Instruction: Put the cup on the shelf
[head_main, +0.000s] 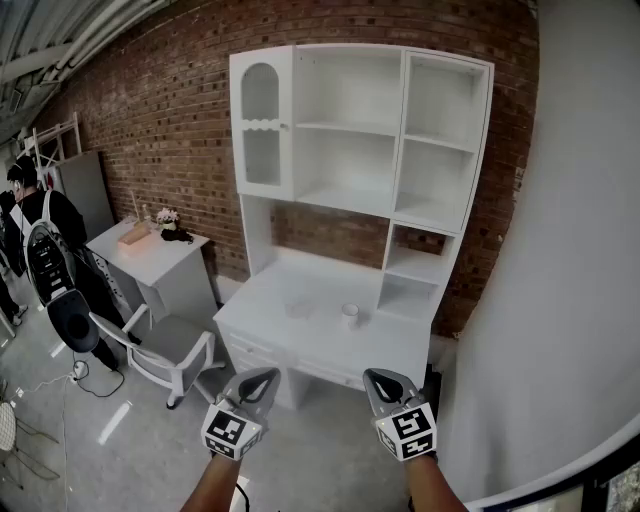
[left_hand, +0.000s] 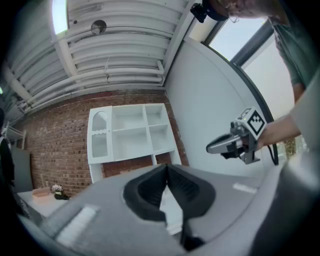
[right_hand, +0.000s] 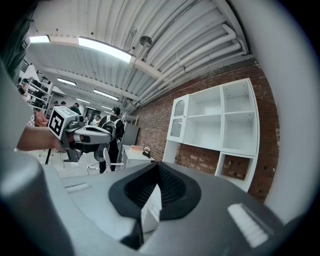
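Note:
A small white cup (head_main: 350, 313) stands on the white desk (head_main: 300, 320), in front of the lower right cubbies. Above the desk rises the white shelf unit (head_main: 360, 130) with its open compartments bare, also visible in the left gripper view (left_hand: 130, 132) and the right gripper view (right_hand: 215, 120). My left gripper (head_main: 264, 378) and right gripper (head_main: 377, 379) hover side by side short of the desk's front edge, well away from the cup. Both are shut with nothing in them. Each camera catches the other gripper: right gripper (left_hand: 210, 148), left gripper (right_hand: 108, 138). The cup does not show in either gripper view.
A brick wall backs the desk. To the left stand a smaller table (head_main: 150, 250) with flowers and a box, and a grey chair (head_main: 165, 345). A person (head_main: 40, 250) stands at the far left. A white wall (head_main: 570, 250) closes in on the right.

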